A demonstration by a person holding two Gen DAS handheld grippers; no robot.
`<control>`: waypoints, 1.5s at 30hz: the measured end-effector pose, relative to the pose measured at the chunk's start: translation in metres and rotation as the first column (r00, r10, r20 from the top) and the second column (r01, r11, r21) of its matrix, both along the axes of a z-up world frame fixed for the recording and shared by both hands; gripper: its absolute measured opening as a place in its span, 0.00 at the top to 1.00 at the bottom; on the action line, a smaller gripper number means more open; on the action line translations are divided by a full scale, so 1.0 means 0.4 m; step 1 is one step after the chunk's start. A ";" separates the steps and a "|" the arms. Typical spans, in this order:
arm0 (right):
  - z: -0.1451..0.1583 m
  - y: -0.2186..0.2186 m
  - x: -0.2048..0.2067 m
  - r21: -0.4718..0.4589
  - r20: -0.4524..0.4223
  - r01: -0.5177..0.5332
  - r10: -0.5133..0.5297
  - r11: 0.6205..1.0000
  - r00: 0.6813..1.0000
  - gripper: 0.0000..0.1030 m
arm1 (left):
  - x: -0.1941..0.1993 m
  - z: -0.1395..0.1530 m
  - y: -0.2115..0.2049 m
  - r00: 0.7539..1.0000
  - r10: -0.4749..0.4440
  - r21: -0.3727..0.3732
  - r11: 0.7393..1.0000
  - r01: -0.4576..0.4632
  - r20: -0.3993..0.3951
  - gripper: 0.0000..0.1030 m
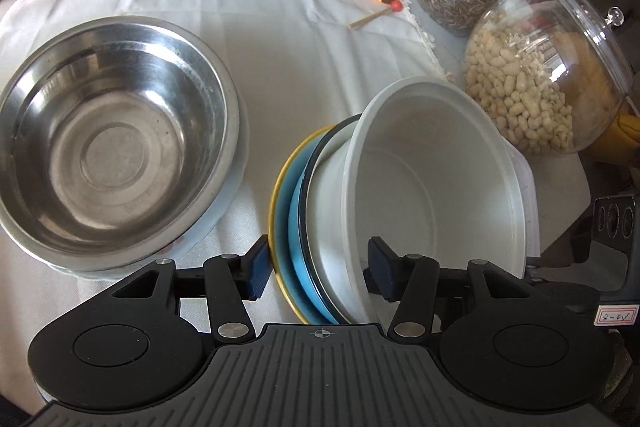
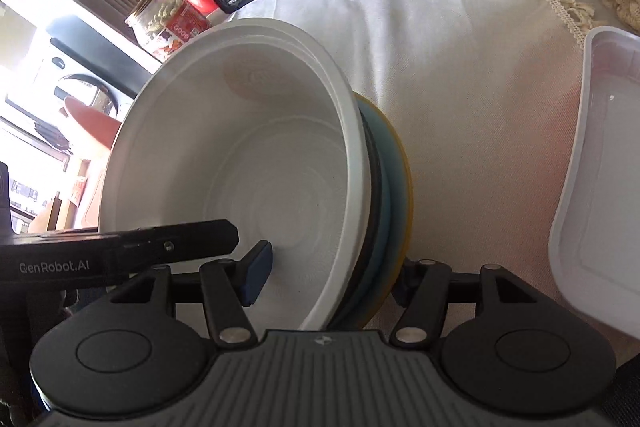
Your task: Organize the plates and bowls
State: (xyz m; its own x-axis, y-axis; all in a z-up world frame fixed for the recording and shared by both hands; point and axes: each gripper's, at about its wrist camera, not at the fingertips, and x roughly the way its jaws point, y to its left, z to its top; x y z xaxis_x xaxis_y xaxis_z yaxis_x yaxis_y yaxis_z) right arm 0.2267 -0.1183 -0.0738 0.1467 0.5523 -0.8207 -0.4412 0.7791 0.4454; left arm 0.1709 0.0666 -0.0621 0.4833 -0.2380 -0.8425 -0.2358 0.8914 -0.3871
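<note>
Both tongs straddle a tipped stack of dishes over the cloth-covered surface (image 1: 320, 27).

The white bowl (image 1: 440, 179) sits on a dark-rimmed plate (image 1: 308, 203) and a blue plate with a yellow rim (image 1: 280, 211), the stack tilted on edge. The left tongs (image 1: 320, 267) and right tongs (image 2: 332, 263) each have one pad inside the bowl and one outside the plates; whether the pads press or stand just clear, I cannot tell. The steel bowl (image 1: 116, 147) waits nearby. Next, I judge, the stack needs settling flat, perhaps beside that bowl.
</note>
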 end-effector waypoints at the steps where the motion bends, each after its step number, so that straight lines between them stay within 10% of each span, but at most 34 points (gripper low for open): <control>1: 0.001 0.001 -0.009 -0.002 0.009 -0.021 0.021 1.000 1.000 0.40 | -0.001 0.000 0.002 1.000 0.002 -0.002 1.000 -0.002 0.002 0.46; 19: 0.067 -0.023 0.116 0.073 0.133 0.138 -0.147 0.988 0.980 0.38 | 0.052 0.019 0.045 0.999 0.038 -0.030 0.999 -0.038 0.024 0.53; 45: 0.014 -0.001 0.071 0.005 0.031 0.034 -0.034 0.999 0.999 0.39 | 0.051 0.001 -0.015 0.999 -0.038 0.071 0.997 0.038 -0.009 0.43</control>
